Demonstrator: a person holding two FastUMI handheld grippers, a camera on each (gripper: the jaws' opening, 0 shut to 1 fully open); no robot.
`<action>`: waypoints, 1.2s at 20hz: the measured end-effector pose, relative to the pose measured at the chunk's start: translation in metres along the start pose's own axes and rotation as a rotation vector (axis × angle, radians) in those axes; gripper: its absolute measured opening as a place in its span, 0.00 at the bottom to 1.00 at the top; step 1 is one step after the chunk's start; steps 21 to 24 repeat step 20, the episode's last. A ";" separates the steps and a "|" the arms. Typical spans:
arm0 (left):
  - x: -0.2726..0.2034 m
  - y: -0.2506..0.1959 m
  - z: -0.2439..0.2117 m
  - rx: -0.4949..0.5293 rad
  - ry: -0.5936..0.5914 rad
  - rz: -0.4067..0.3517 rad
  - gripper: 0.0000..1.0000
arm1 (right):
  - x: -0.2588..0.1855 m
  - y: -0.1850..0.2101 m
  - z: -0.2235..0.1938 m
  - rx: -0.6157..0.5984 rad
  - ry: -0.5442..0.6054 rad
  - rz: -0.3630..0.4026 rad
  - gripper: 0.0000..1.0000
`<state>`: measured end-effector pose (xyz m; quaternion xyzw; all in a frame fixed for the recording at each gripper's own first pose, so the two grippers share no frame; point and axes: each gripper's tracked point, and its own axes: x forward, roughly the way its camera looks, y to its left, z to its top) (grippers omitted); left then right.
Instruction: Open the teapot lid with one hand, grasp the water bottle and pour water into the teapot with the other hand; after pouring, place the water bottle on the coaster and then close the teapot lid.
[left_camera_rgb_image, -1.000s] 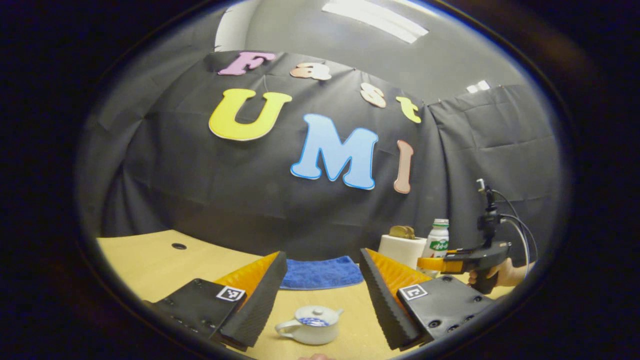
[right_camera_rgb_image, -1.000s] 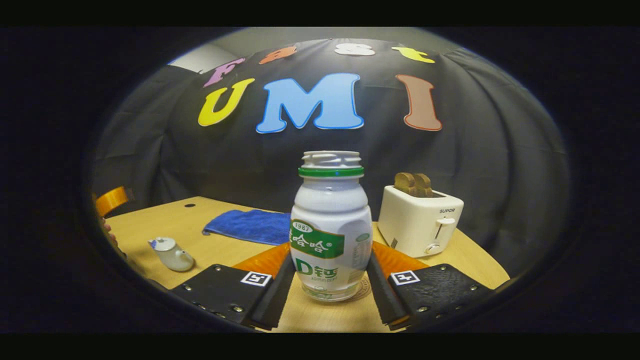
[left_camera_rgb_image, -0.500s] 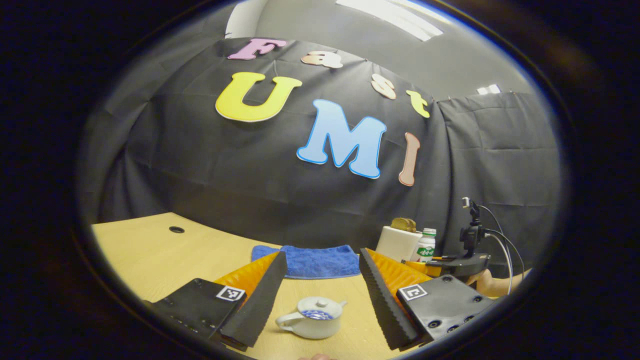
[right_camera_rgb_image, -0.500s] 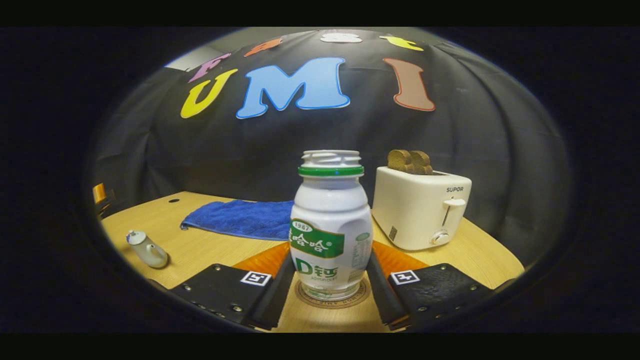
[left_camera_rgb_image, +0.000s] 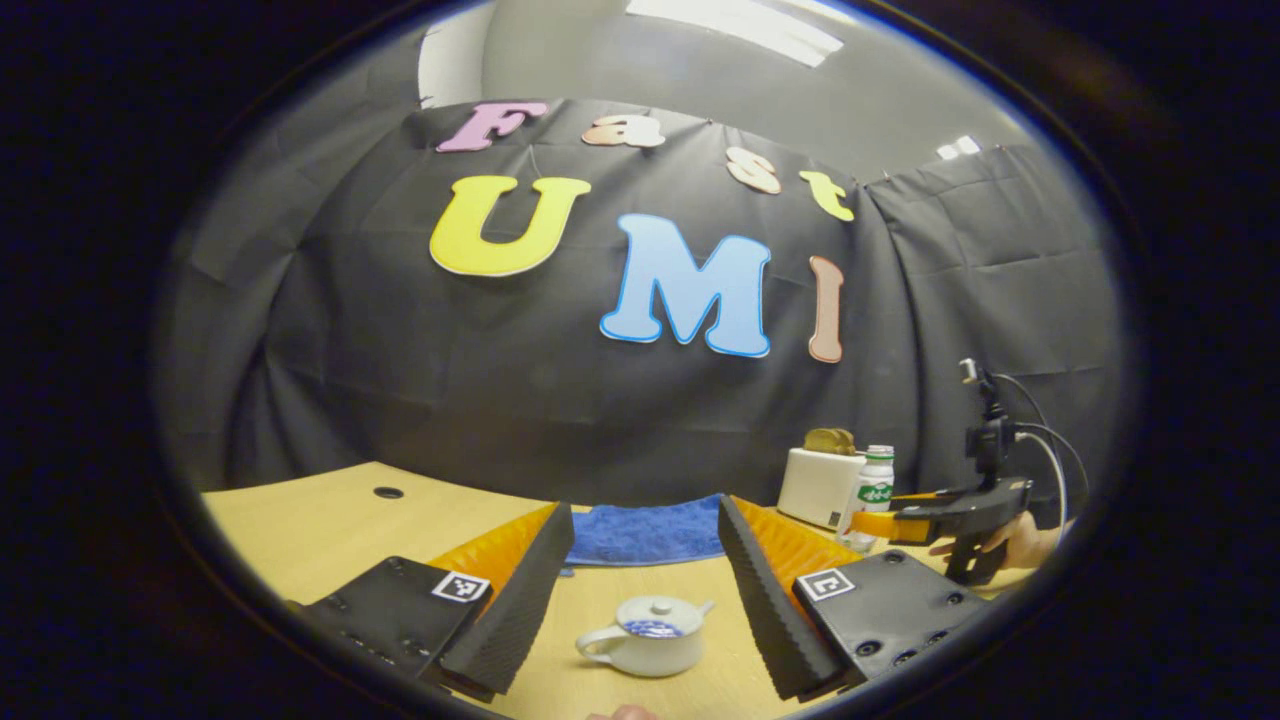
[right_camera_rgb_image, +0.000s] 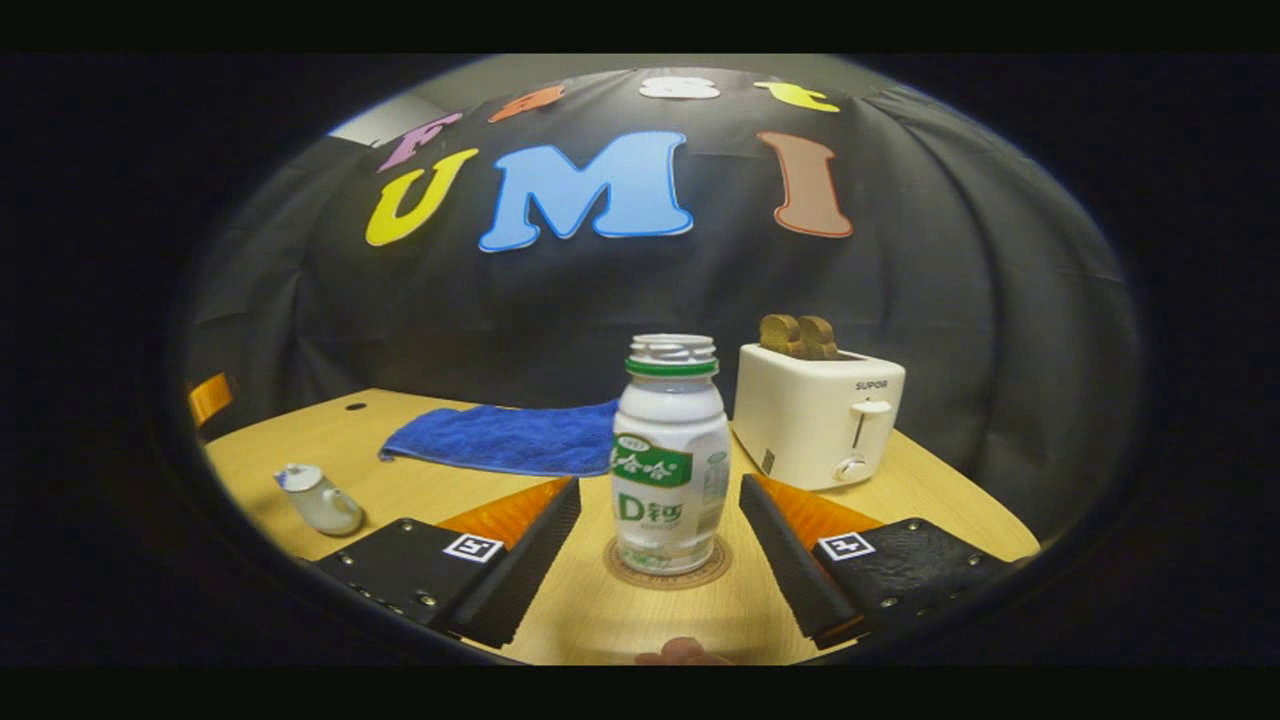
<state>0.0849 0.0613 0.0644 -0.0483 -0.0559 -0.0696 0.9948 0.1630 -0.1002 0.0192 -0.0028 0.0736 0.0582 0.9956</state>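
The white water bottle (right_camera_rgb_image: 670, 460), uncapped with a green neck ring, stands upright on the round coaster (right_camera_rgb_image: 712, 574). My right gripper (right_camera_rgb_image: 660, 483) is open, a finger on each side just short of the bottle, touching nothing. The small white teapot (left_camera_rgb_image: 645, 648) sits with its lid (left_camera_rgb_image: 652, 610) on, below and between the fingers of my open left gripper (left_camera_rgb_image: 643, 505), which holds nothing. The teapot (right_camera_rgb_image: 318, 497) also shows far left in the right gripper view. In the left gripper view the bottle (left_camera_rgb_image: 875, 485) stands far right, beside the right gripper (left_camera_rgb_image: 900, 522).
A blue towel (right_camera_rgb_image: 510, 440) lies at the back of the wooden table (right_camera_rgb_image: 420, 480). A white toaster (right_camera_rgb_image: 815, 415) with bread in it stands close behind and right of the bottle. A hand (left_camera_rgb_image: 1010, 545) holds the right gripper. The table has a cable hole (left_camera_rgb_image: 388, 492).
My right gripper let go of the bottle, opened wide and drew back, leaving it on the coaster. The left gripper view shifted slightly above the teapot.
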 end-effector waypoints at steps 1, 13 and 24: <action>-0.013 0.002 -0.006 0.052 0.014 0.037 0.97 | -0.026 0.001 0.006 -0.009 -0.029 -0.027 0.98; -0.080 -0.072 -0.061 0.098 0.122 0.071 1.00 | -0.138 0.114 -0.058 0.021 -0.057 -0.103 0.98; -0.082 -0.070 -0.060 0.092 0.118 0.101 0.99 | -0.145 0.113 -0.045 0.015 -0.143 -0.166 0.95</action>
